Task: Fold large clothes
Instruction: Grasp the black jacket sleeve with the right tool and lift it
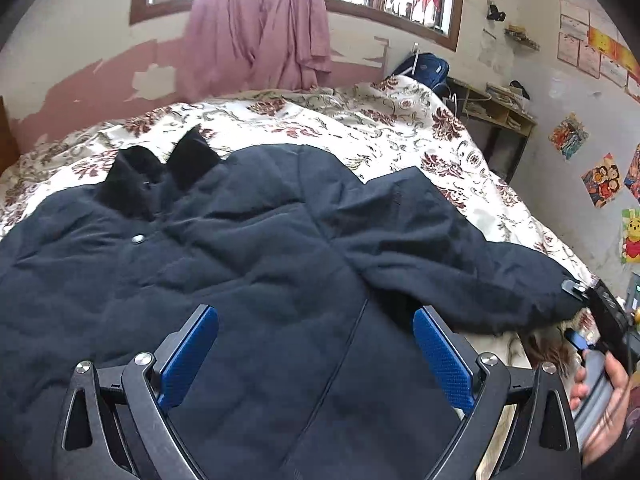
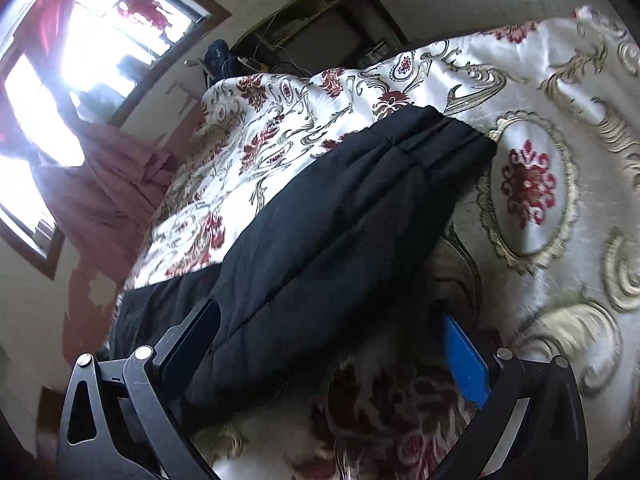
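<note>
**Ana:** Left wrist view: the left hand-held gripper (image 1: 316, 356) hangs with jaws wide, holding nothing, over the lower front of a dark navy padded jacket (image 1: 240, 264) spread on the bed (image 1: 360, 120). Its collar lies straight ahead; one sleeve (image 1: 460, 256) runs off to the right.

**Ben:** And the right wrist view?

**Ana:** The right hand-held gripper (image 2: 332, 344) is nearer that sleeve (image 2: 352, 208), jaws wide astride its cuff end. The sleeve's long axis runs away, up and rightward.
</note>
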Motion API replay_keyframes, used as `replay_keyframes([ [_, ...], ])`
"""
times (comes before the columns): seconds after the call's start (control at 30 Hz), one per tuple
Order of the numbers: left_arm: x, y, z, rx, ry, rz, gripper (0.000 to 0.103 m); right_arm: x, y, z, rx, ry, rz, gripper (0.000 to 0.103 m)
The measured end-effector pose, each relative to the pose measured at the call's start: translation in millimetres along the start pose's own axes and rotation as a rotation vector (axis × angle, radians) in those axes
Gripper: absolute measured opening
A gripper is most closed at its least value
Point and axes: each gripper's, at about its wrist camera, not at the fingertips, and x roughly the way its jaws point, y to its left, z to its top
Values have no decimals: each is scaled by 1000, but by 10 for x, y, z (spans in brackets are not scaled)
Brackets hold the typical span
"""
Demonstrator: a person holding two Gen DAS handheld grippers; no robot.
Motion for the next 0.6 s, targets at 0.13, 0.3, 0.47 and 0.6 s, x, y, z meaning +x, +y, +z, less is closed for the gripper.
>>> replay_keyframes([
  [0.13, 359, -37, 95, 2, 32, 20, 98, 110, -17, 46, 30, -5, 51, 102],
  [0.3, 689, 41, 37, -62, 98, -30, 99, 292, -166, 33, 129, 33, 126, 80],
  [0.47, 805, 147, -82, -118, 105, -57, 103, 449, -226, -16, 168, 63, 157, 37],
  [0.6, 855, 108, -66, -99, 139, -34, 103, 422, -122, -30, 127, 22, 194, 16],
])
